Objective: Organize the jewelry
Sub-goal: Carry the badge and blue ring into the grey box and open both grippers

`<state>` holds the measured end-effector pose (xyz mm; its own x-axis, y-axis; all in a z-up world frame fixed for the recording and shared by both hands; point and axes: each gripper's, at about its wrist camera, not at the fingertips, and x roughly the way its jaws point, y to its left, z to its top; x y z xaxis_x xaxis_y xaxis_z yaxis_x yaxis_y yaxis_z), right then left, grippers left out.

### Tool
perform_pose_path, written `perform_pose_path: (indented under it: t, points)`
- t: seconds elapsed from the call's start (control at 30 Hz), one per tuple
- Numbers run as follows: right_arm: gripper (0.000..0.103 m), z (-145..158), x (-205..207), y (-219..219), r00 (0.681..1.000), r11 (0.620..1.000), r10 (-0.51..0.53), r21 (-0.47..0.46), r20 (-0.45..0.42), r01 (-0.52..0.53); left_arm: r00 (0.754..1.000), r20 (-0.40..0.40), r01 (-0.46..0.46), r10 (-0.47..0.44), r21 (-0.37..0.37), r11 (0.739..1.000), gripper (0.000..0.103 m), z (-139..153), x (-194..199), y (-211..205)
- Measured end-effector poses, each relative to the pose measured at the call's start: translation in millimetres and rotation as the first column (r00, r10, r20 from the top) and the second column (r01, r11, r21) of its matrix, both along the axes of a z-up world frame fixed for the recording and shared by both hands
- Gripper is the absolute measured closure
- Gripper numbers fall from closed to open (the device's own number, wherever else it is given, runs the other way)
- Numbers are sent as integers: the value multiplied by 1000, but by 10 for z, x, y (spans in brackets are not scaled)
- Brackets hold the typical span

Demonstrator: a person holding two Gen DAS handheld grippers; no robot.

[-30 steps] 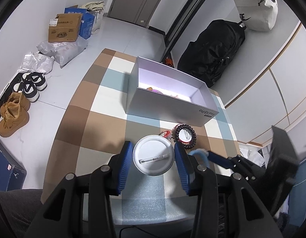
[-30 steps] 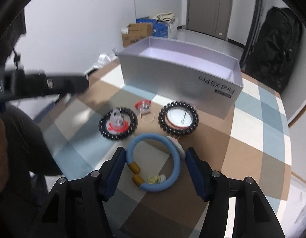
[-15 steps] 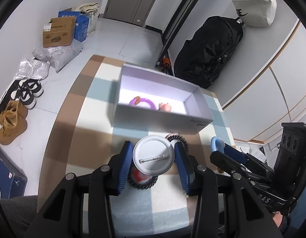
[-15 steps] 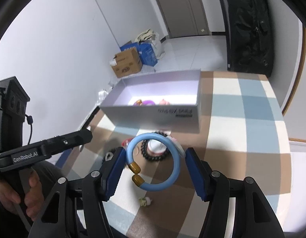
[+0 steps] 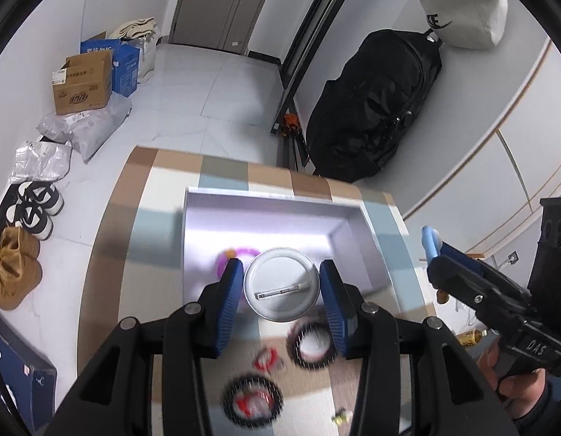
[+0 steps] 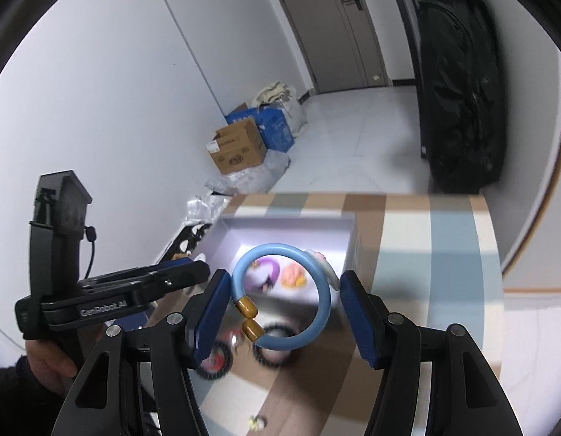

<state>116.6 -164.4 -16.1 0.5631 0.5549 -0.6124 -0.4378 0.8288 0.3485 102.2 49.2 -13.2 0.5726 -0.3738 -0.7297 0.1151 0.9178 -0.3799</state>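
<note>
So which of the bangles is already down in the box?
The purple bangle, lying on the box floor beside a pink piece. The blue bangle is clamped in the right tool, up in the air.

Two beaded rings (image 5: 252,395), one box (image 5: 371,239)

Pale grey tiled floor (image 5: 222,83) runs to a grey double door (image 5: 222,0) at the far wall. White walls (image 6: 98,109) enclose it; a checked brown-and-blue tabletop (image 5: 109,265) sits near.

The box (image 5: 280,214) gapes open from above; its walls block entry from the sides.
</note>
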Motion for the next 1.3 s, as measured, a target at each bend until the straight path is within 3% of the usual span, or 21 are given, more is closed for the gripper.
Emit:
perform_pose_path:
  t: [0.13,0.43,0.53,0.77,0.97,1.17,1.2,1.27,1.3]
  points:
    - [42,3,243,63,1000,1000,18,12,-9,-18,1000,-7,-2,3,38,999,66,-51,163,-52]
    - [42,-271,560,109,997,999,15,48,-82,-12,998,-63,4,-7,-41,999,66,-217,347,-1]
    - [42,-276,601,141,996,999,20,49,-86,-15,998,-67,9,-14,-73,997,66,-208,371,18]
    - [42,-359,644,204,994,998,21,58,-112,-14,999,-40,-17,16,-25,1000,66,-175,369,7]
    - [42,-400,677,172,990,997,-1,73,-141,11,998,-59,-27,25,-36,999,66,-234,434,-2]
    - [40,-474,743,113,977,989,1,145,-211,30,998,-59,-20,17,-58,998,65,-253,435,-5]
    - [40,-461,738,106,978,988,0,149,-207,32,998,-61,-16,13,-59,998,64,-246,438,-12]
    - [38,-421,727,93,980,986,3,161,-197,29,998,-70,-2,-2,-59,998,37,-233,435,-34]
    - [30,-403,723,76,981,983,11,181,-196,25,998,-69,-3,-1,-56,998,31,-227,424,-35]
